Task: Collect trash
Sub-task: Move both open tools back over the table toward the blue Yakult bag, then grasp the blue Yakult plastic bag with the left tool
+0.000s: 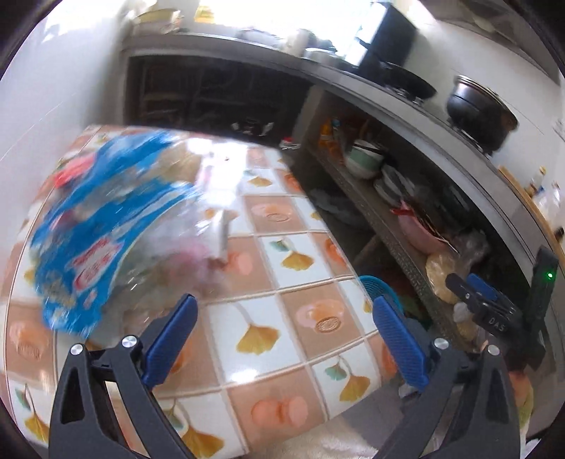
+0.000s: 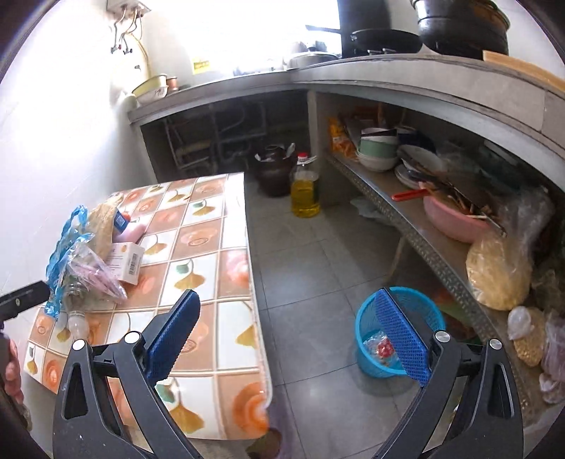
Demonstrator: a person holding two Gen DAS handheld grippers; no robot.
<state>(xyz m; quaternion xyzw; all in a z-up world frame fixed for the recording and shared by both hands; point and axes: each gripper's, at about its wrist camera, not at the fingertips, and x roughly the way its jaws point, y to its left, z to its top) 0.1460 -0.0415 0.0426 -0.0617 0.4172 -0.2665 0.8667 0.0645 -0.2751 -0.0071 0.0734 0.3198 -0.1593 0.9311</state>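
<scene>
Trash pile (image 2: 95, 254): blue-printed plastic bag, clear bottle, white box, lying at the table (image 2: 212, 254) left edge. Blue mesh bin (image 2: 367, 356) stands upright on the floor right of the table, holding one wrapper (image 2: 381, 347).

A tablecloth (image 2: 197, 247) checked in peach and white with yellow ginkgo leaves; a bright blue basket (image 2: 367, 356); a pink basin (image 2: 448, 219).

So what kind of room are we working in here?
Most likely a home kitchen: black cooking pots stand on a grey concrete counter, stacked bowls and plates fill the shelf beneath, and a bottle of yellow cooking oil stands on the tiled floor.
</scene>
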